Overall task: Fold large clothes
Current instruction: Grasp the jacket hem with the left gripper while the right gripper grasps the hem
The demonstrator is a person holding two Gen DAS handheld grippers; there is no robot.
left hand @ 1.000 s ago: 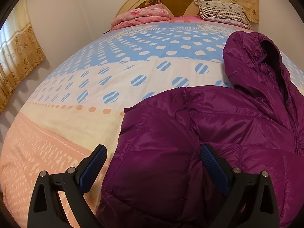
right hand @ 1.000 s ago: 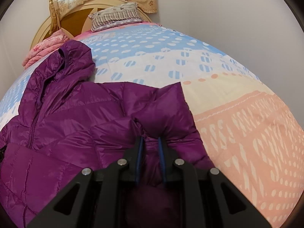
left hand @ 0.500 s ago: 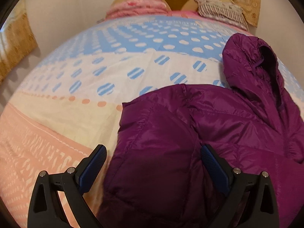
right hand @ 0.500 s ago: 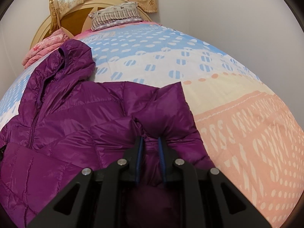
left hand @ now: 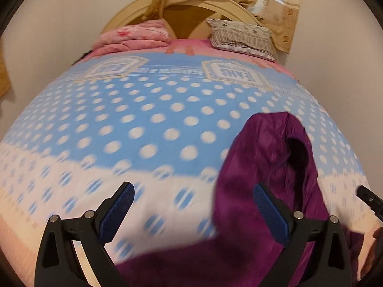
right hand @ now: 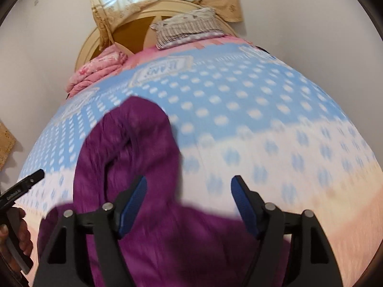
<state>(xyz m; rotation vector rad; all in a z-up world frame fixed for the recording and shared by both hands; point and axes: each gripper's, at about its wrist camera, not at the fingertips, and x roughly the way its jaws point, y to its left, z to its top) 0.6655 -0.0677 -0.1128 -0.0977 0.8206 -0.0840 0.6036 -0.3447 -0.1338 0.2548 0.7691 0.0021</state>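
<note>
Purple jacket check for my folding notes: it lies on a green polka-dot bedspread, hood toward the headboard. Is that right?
Not quite. The purple jacket lies on a blue polka-dot bedspread, not green, as the right wrist view shows. Its hood does point toward the headboard.

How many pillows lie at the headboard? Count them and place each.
1: a striped pillow on the right by the headboard; a folded pink quilt lies left. More may be hidden.

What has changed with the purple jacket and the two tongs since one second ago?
The right tongs let go of the purple jacket; their jaws are opening with nothing pinched, and both views swung toward the headboard. The left tongs stayed open; the jacket still lies on the bed.
</note>
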